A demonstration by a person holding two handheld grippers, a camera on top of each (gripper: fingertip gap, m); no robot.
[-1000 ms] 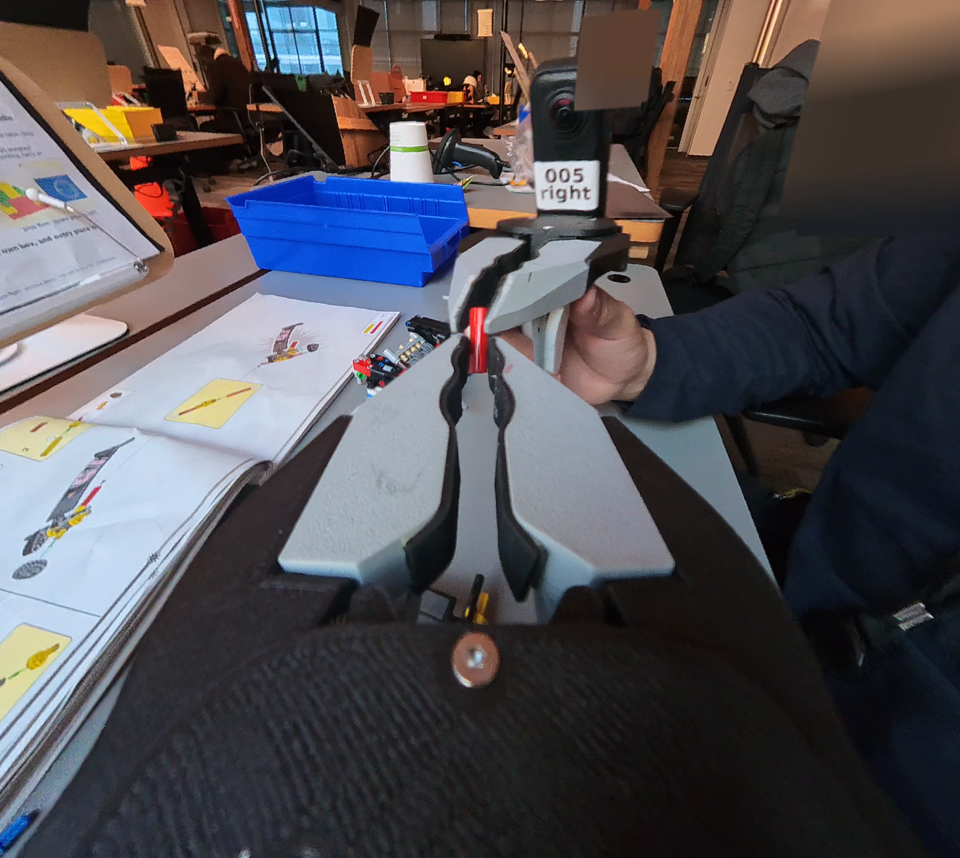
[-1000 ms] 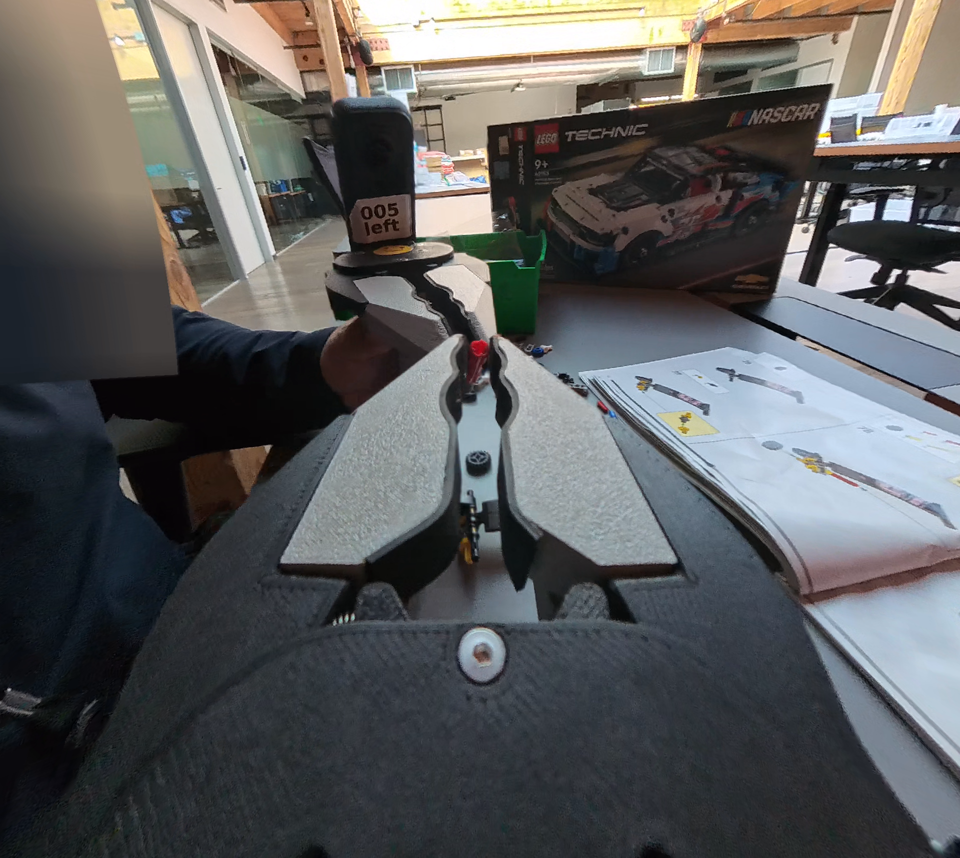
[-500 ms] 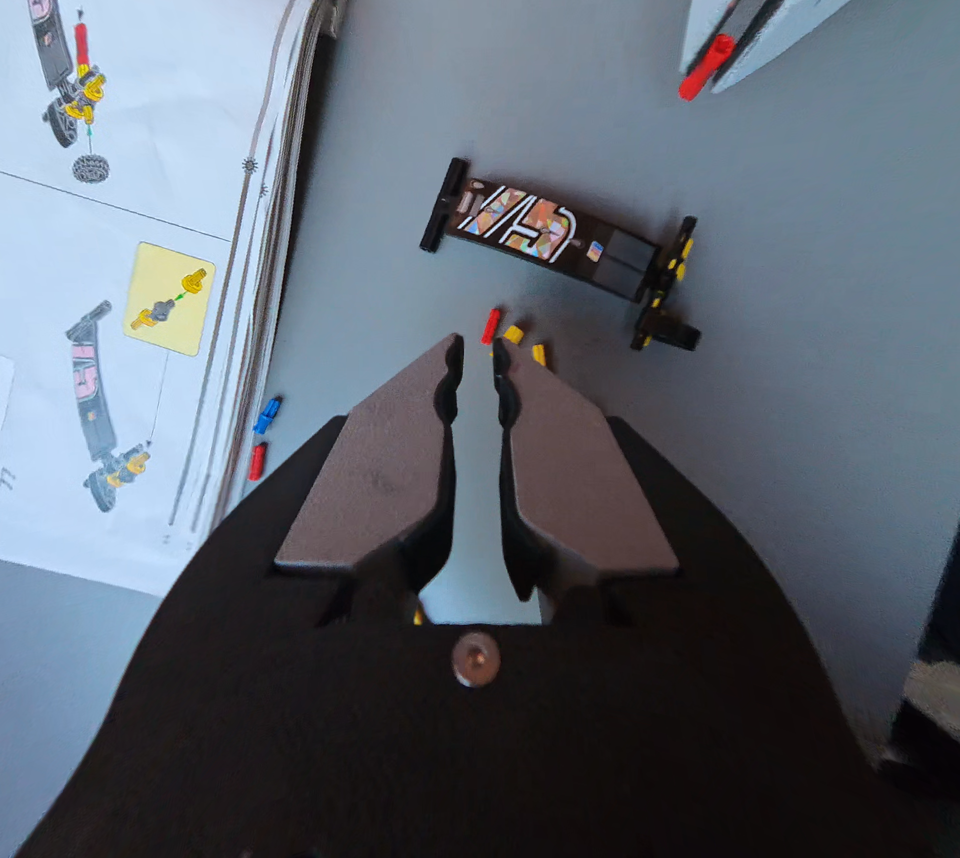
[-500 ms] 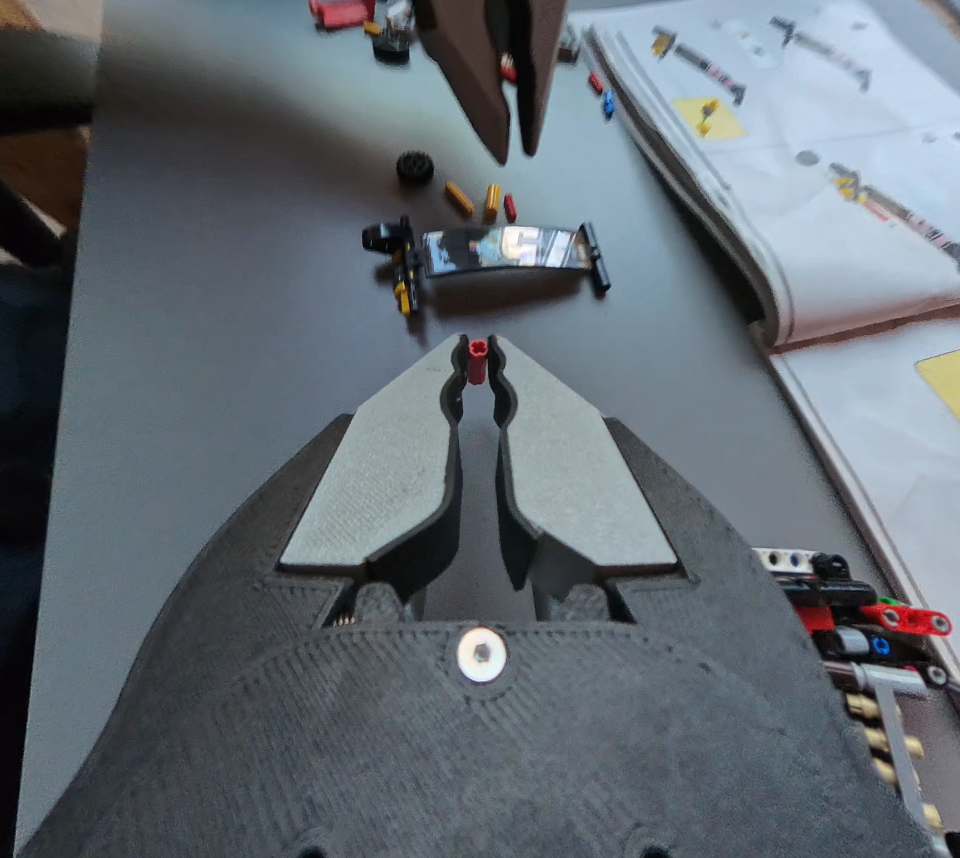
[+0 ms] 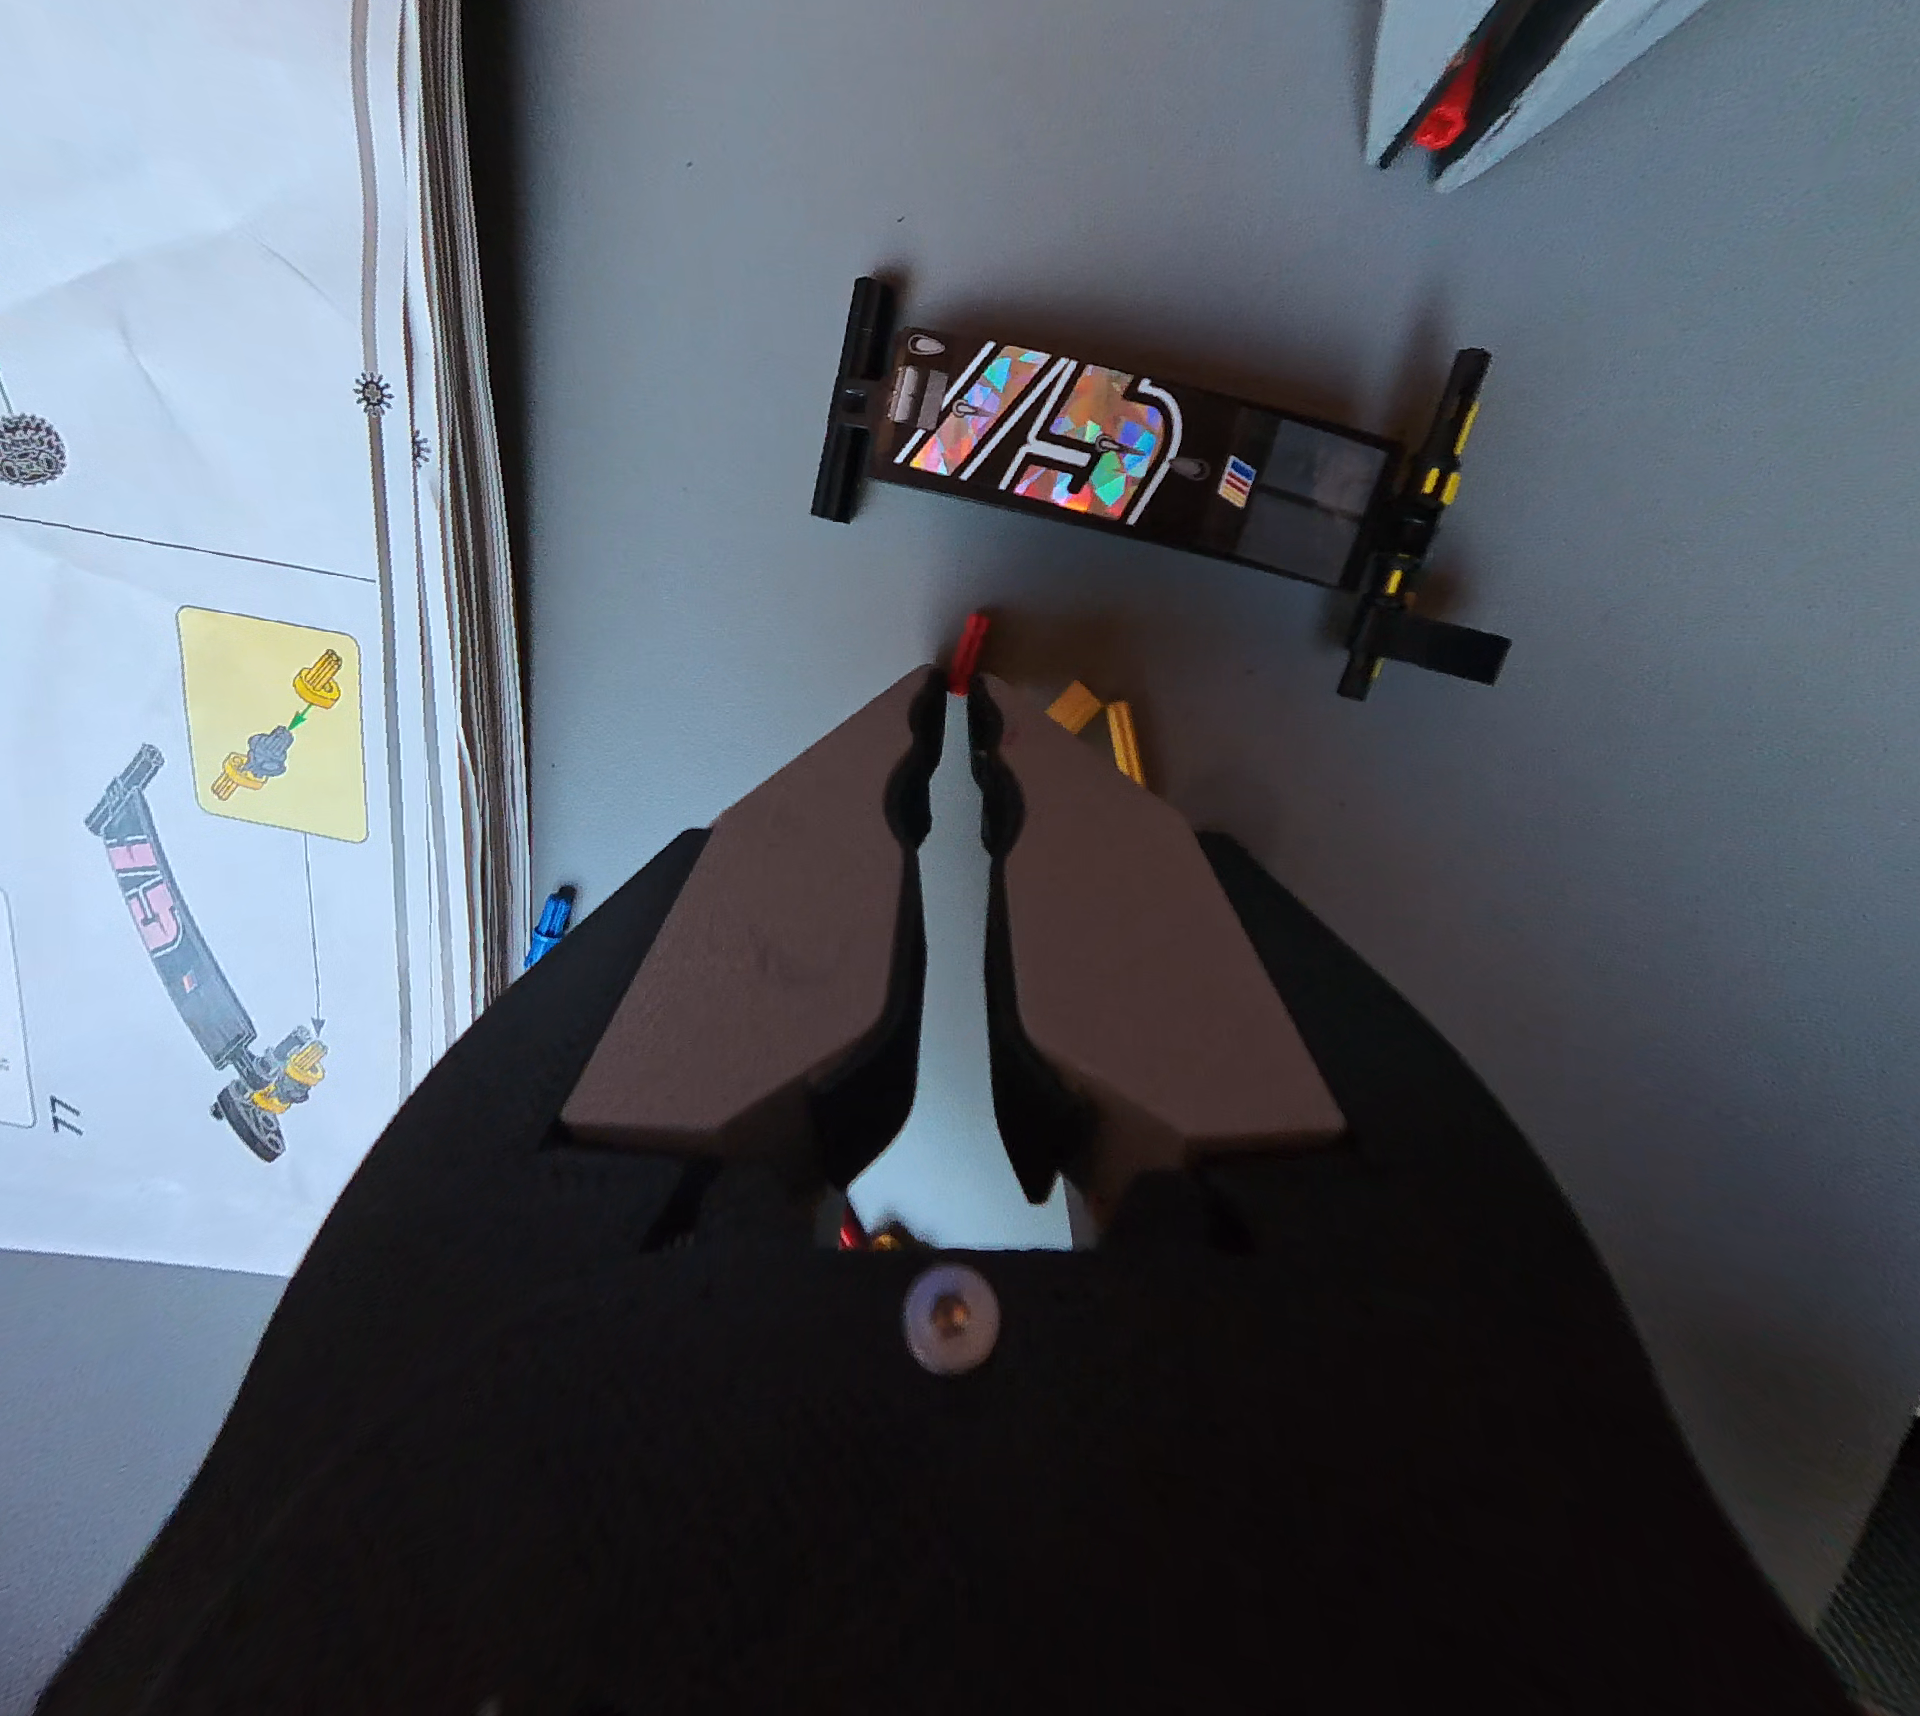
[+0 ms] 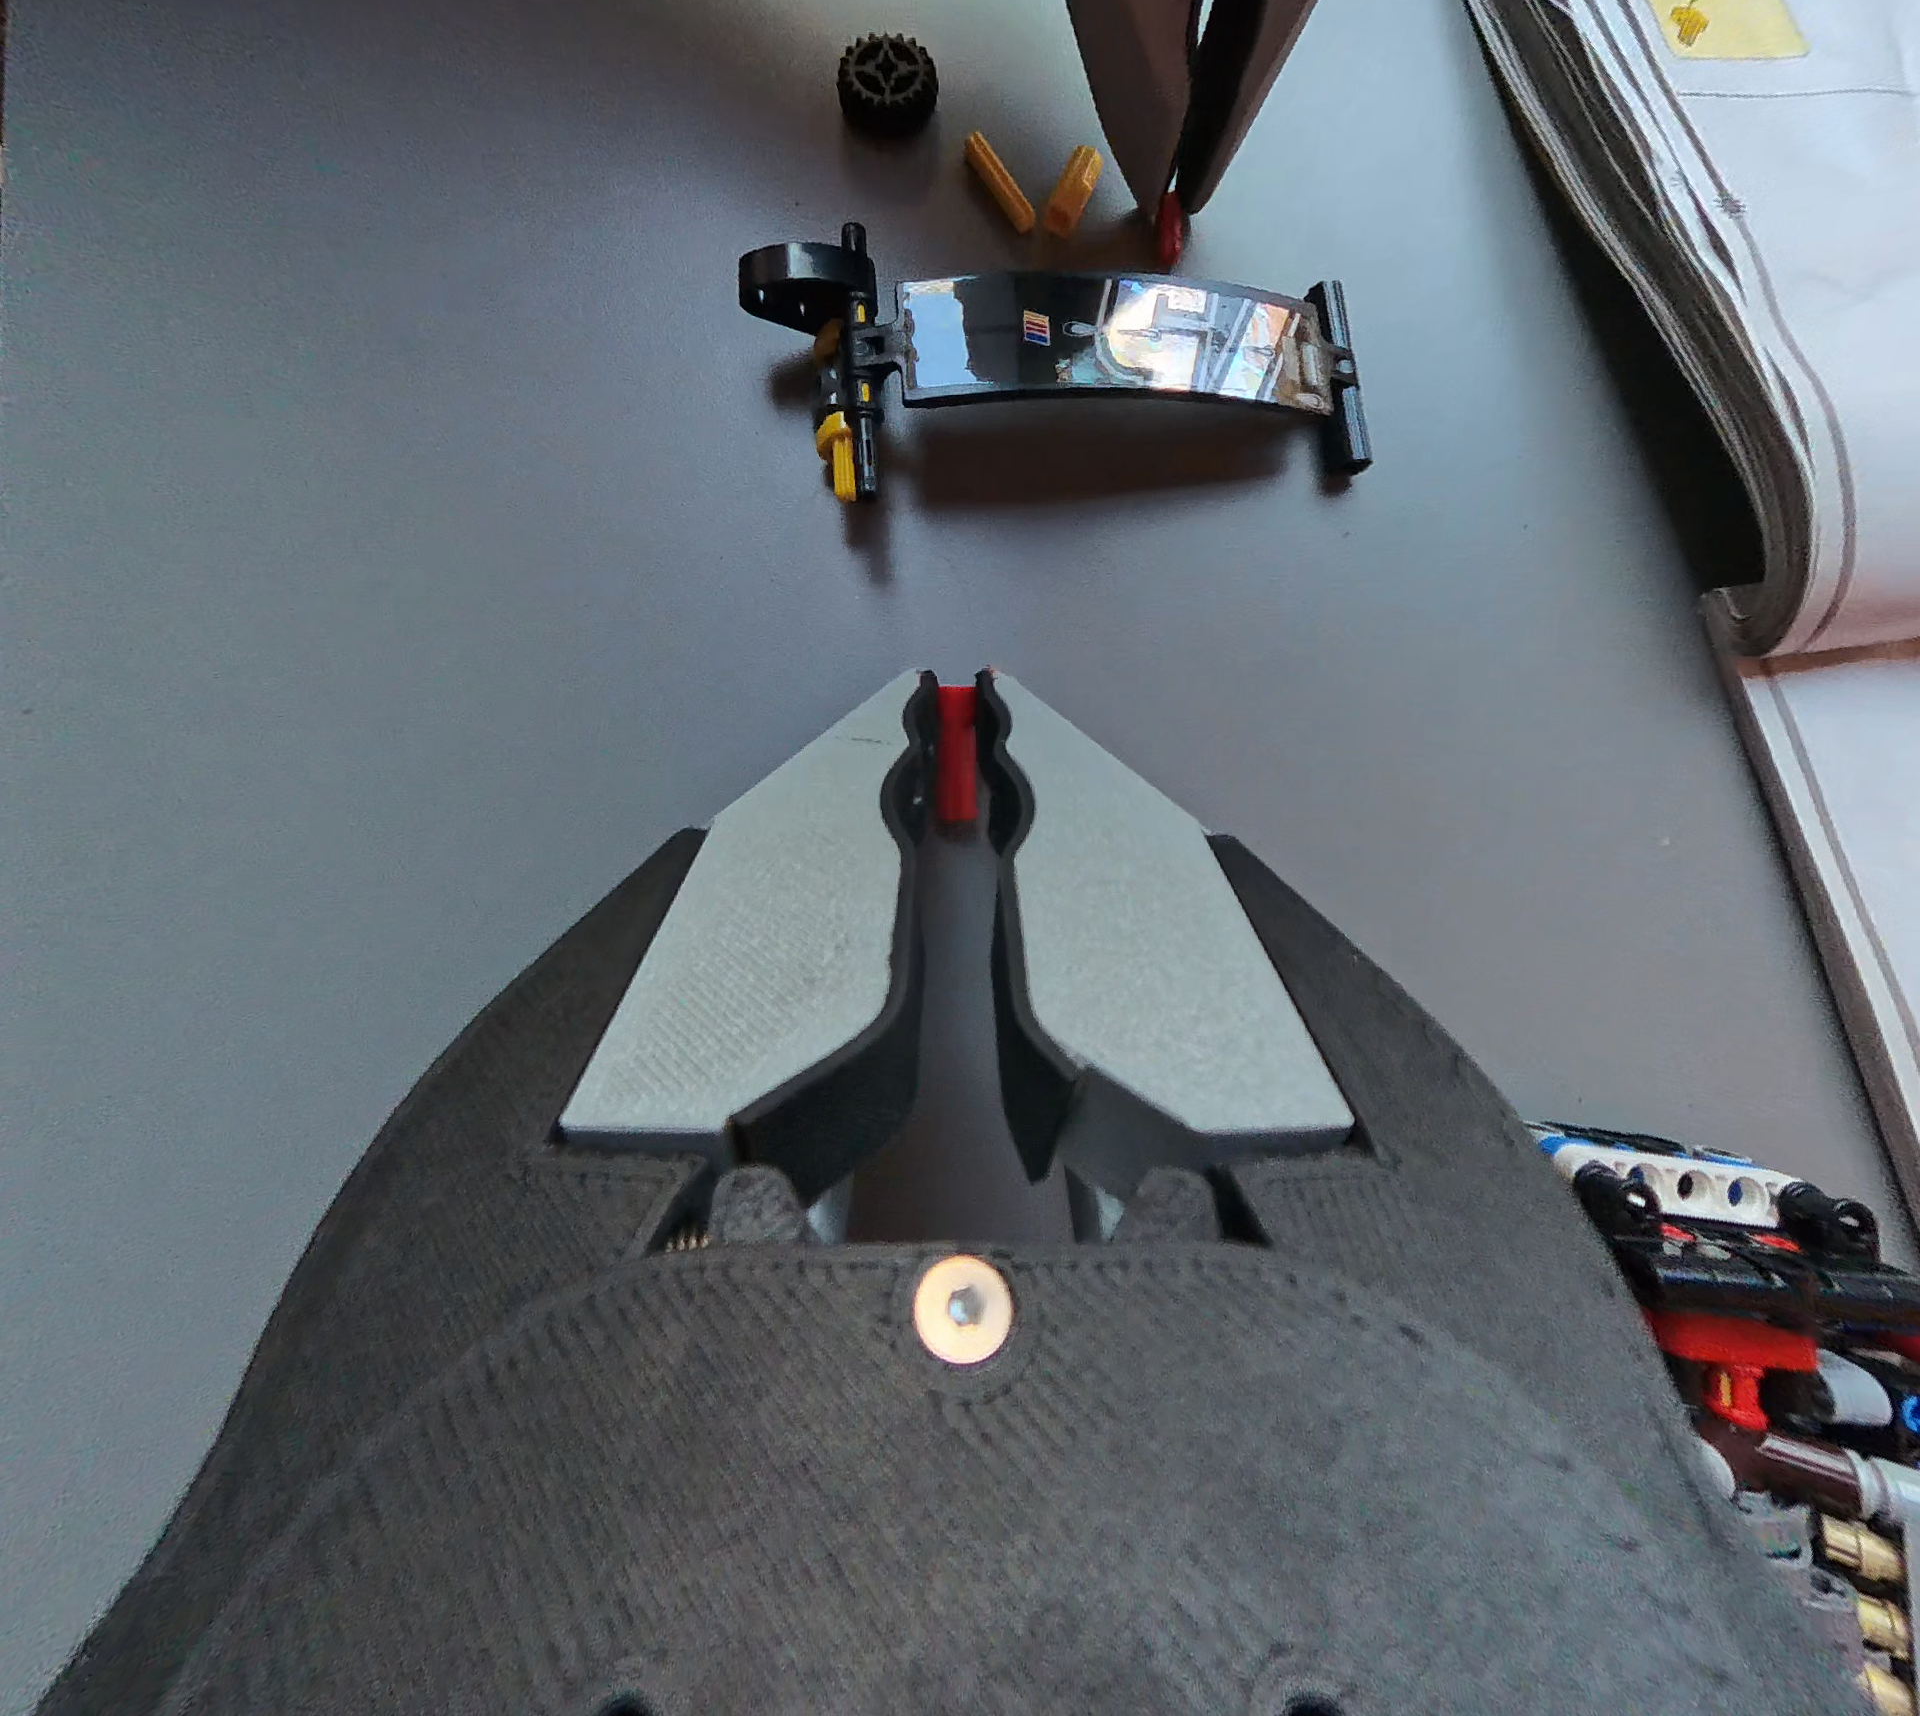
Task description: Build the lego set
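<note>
My left gripper is down at the grey table, shut on the near end of a small red pin that sticks out past its tips. The right wrist view shows the same pin at those tips. My right gripper is shut on a red peg and holds it above the table; the peg also shows in the left wrist view. A black curved panel with a shiny sticker lies between the two grippers.
Two yellow pieces and a black gear lie by the left gripper. An open instruction booklet has a blue pin at its edge. A built brick assembly sits at the lower right. The grippers' ends are close to 11 cm from one another.
A second ago both grippers were raised, facing each other around the red peg. Both have tipped down to the table. The left opened, dropped onto the small red pin and shut on it.
</note>
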